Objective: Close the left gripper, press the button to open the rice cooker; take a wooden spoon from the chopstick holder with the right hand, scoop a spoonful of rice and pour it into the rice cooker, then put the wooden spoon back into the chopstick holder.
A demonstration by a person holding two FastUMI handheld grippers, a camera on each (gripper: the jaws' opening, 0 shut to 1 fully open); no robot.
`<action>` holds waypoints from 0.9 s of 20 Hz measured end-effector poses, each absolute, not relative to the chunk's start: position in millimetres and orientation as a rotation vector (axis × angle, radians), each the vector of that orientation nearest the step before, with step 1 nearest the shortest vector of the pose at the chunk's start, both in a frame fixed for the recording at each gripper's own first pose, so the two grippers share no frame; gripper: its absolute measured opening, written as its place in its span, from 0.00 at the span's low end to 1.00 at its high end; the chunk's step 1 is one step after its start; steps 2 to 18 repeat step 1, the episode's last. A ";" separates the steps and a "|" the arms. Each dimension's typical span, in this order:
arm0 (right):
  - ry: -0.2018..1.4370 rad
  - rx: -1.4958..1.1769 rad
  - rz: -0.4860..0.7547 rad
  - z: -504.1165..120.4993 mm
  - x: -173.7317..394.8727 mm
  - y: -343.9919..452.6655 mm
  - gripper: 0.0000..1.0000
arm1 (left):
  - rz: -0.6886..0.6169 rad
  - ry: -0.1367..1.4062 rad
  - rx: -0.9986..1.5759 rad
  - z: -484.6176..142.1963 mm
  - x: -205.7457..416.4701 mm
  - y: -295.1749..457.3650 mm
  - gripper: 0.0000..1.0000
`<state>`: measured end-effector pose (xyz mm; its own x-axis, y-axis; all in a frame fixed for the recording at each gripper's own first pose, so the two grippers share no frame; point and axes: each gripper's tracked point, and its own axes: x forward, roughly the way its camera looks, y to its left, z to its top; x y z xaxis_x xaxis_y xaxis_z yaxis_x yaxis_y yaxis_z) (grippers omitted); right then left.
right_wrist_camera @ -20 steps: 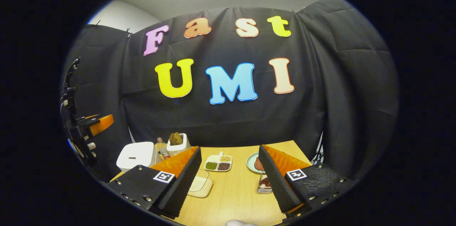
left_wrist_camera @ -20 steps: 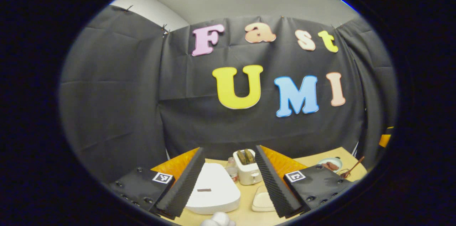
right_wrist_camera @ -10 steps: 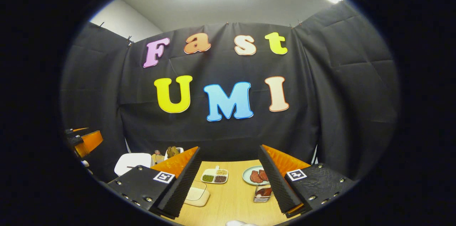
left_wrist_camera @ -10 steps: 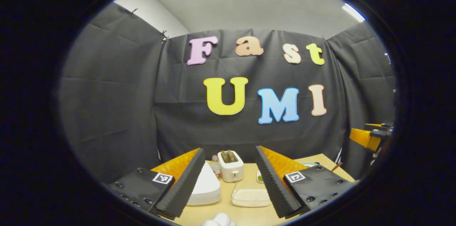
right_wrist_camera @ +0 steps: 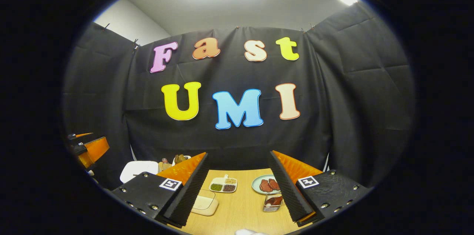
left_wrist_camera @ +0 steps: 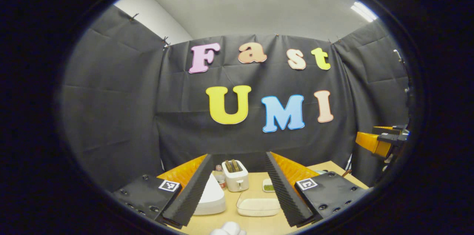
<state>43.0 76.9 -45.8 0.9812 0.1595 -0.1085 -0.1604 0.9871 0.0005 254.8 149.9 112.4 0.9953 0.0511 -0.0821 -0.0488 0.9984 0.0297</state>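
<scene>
A: Where is the rice cooker (left_wrist_camera: 211, 196)?
B: White, lid down, on the desk (left_wrist_camera: 255, 222) beside the left claw (left_wrist_camera: 237, 187)'s left finger; claw spread, empty.
A: The right claw (right_wrist_camera: 237, 187)?
B: Spread, empty, above the desk.

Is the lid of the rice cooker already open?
No, the rice cooker has its white lid down, seen between the open left hand-held gripper.

Bare table (right_wrist_camera: 242, 209) ahead of right gripper (right_wrist_camera: 237, 187) (jaws apart); sectioned dish (right_wrist_camera: 223, 185), meat plate (right_wrist_camera: 267, 184) beyond; rice container (right_wrist_camera: 203, 204) left.
</scene>
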 end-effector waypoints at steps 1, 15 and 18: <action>0.111 -0.012 0.160 -46.1 42.6 77.0 0.98 | 0.051 0.083 0.028 112.5 255.7 150.1 1.00; 0.111 -0.012 0.160 -46.1 42.6 77.0 0.98 | 0.051 0.083 0.028 112.5 255.7 150.1 1.00; 0.111 -0.012 0.160 -46.1 42.6 77.0 0.98 | 0.051 0.083 0.028 112.5 255.7 150.1 1.00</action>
